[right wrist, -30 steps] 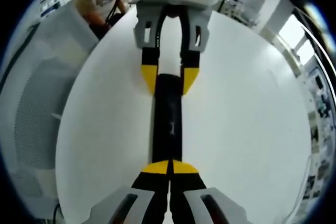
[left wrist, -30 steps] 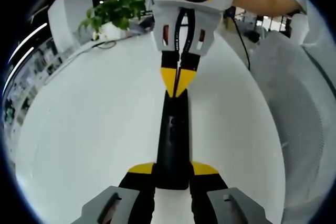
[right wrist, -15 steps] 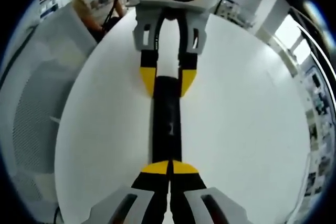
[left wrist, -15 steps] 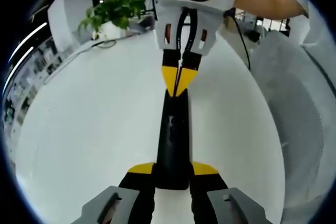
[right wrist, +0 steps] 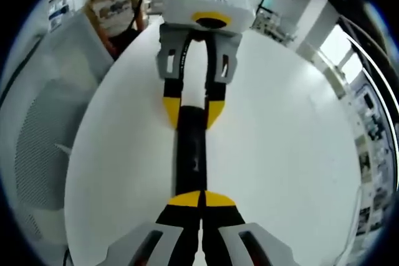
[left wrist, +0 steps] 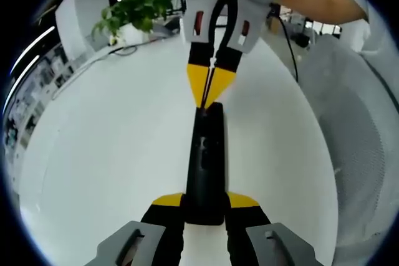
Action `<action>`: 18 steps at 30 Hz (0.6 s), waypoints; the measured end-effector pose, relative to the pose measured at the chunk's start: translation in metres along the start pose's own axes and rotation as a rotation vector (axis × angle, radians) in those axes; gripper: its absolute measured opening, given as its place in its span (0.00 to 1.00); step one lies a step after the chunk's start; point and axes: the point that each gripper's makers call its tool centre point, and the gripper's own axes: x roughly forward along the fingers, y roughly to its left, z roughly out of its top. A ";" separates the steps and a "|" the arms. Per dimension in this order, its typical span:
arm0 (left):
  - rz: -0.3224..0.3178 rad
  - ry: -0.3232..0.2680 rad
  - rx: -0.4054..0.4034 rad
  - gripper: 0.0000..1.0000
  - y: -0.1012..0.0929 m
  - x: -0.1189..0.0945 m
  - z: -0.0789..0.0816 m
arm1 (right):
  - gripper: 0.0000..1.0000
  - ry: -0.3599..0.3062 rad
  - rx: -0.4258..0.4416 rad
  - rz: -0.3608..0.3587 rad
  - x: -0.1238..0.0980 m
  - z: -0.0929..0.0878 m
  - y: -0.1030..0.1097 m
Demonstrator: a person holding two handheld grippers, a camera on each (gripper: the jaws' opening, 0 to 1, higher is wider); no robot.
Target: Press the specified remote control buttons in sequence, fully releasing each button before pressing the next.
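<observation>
- The left gripper is clamping the near end of the black remote control, low centre of frame, over the white table.
- The right gripper, its tips pressed together, is poking the remote's far end.
- Likely rigid, light, slick: hold its long edges.

The left gripper has its yellow-tipped jaws spread, one on each side of the near end of the long black remote that it holds. In the right gripper view it appears at the far end, jaws straddling that end. The right gripper has its jaws pressed together into a single point, tips resting on the remote's other end. In the left gripper view it reaches in from the far side, tilted downward, with a bare forearm behind it at the far right.
</observation>
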 end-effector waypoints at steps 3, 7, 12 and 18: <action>0.004 -0.001 -0.002 0.24 0.000 0.000 0.000 | 0.00 -0.003 -0.005 -0.002 0.000 0.002 -0.001; 0.007 -0.005 -0.001 0.24 0.000 -0.001 0.000 | 0.00 -0.003 -0.007 -0.005 -0.002 0.004 -0.003; 0.006 -0.006 0.000 0.24 0.000 0.000 0.000 | 0.00 -0.001 -0.013 -0.003 -0.004 0.006 -0.004; 0.005 -0.006 0.002 0.24 0.000 0.000 0.000 | 0.00 0.004 -0.016 0.000 -0.004 0.005 -0.005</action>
